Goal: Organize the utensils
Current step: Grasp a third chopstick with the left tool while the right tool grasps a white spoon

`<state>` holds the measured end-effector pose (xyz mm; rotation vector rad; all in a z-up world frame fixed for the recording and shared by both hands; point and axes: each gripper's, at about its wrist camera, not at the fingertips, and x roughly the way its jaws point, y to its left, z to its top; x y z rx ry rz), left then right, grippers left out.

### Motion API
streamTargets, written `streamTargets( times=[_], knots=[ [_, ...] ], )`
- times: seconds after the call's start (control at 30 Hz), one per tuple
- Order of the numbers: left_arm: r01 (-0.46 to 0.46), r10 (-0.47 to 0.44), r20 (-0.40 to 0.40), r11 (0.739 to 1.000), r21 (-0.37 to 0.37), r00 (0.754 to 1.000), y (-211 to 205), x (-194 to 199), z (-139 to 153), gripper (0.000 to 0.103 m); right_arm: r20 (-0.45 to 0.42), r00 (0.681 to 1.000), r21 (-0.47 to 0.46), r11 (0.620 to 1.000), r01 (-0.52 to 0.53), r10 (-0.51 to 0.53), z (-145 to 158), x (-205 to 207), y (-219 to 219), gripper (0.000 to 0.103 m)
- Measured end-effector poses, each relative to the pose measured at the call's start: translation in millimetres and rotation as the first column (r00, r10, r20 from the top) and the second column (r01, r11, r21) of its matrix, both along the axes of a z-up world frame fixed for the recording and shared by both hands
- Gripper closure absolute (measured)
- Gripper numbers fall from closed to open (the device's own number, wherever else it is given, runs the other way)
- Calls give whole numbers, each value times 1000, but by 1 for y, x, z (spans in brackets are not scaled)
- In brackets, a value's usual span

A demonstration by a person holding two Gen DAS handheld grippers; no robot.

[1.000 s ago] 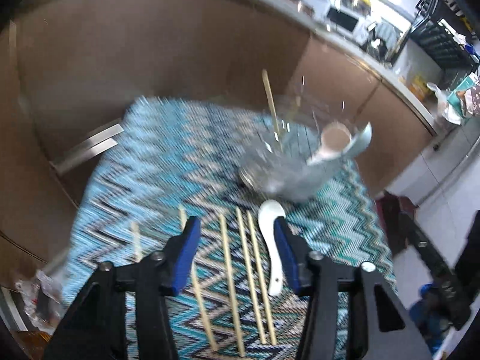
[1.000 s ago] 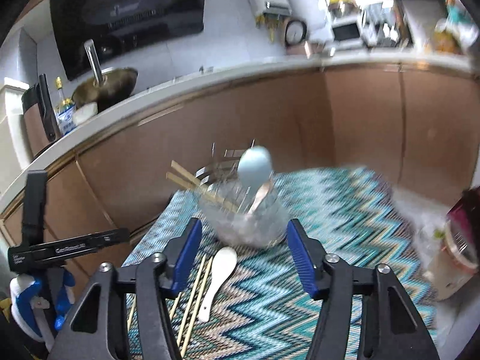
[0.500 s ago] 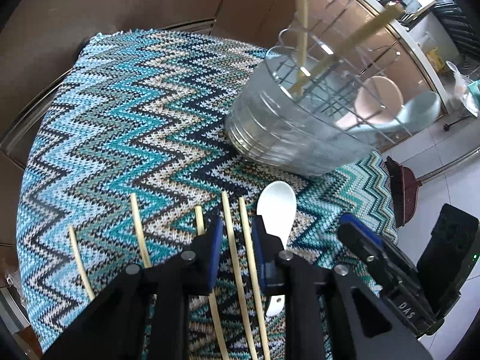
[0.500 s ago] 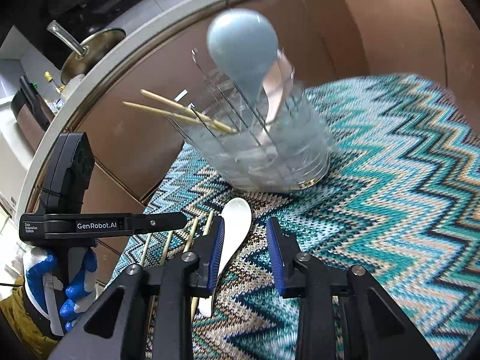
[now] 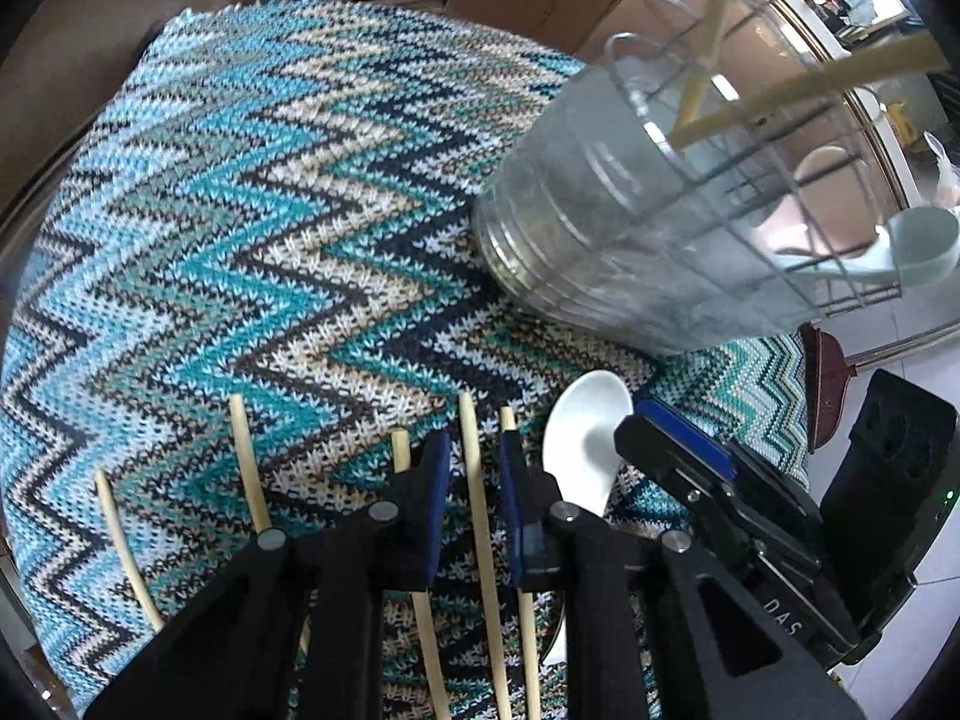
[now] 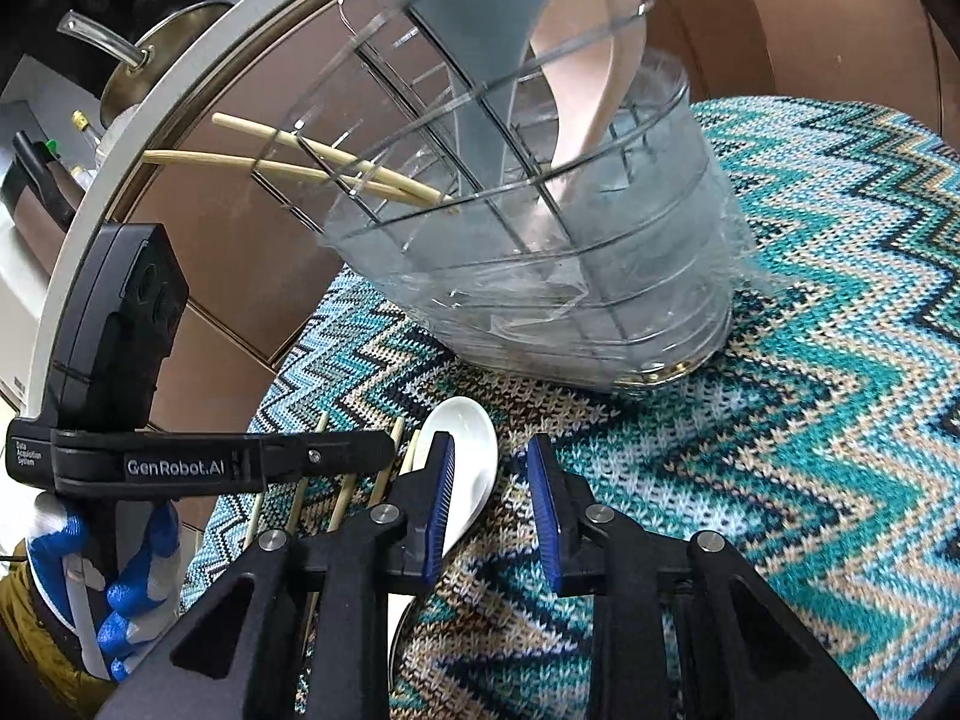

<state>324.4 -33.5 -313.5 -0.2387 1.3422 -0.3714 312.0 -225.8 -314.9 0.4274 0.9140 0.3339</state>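
Observation:
Several wooden chopsticks (image 5: 247,468) and a white ceramic spoon (image 5: 585,444) lie on a zigzag-knit cloth (image 5: 240,210). A clear divided utensil holder (image 5: 630,228) stands behind them with two chopsticks, a pink spoon and a grey-blue spoon (image 5: 918,246) in it. My left gripper (image 5: 474,456) is low over the cloth, its jaws narrowly apart around one chopstick (image 5: 480,516). My right gripper (image 6: 489,474) is narrowly open beside the white spoon (image 6: 465,456), which lies under its left finger. The holder (image 6: 540,240) rises just beyond it.
Brown cabinet fronts (image 6: 252,228) curve behind the cloth-covered table. A countertop with a pan (image 6: 150,60) runs above them. The left gripper's body (image 6: 180,462) and a blue-gloved hand (image 6: 120,588) sit at the right wrist view's left.
Both grippers have dropped close to the cloth and narrowed their jaws. The left one now straddles a chopstick; the right one has come down beside the white spoon.

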Motion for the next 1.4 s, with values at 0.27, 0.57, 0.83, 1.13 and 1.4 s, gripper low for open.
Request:
streamTargets(
  times=[0.27,0.57,0.83,1.13,1.4],
  knots=[
    [-3,2,-7,1000,-8,1000,-3,8,-3,90,-11,1000,16,1000,-19,20,-10,12,10,87],
    [-21,21,-28,1000,-1,999,-6,17,-5,96,-10,998,-3,998,-56,56,-11,12,18,98],
    [-53,53,3,999,11,999,-2,5,-1,98,27,999,-56,998,-21,22,8,-20,10,99],
    [-47,54,133,997,-56,990,9,-34,34,98,116,993,-151,987,46,-28,50,-75,-1,99],
    [-46,68,260,995,-87,963,26,-71,76,98,206,978,-220,972,89,-43,83,-117,11,99]
  ],
)
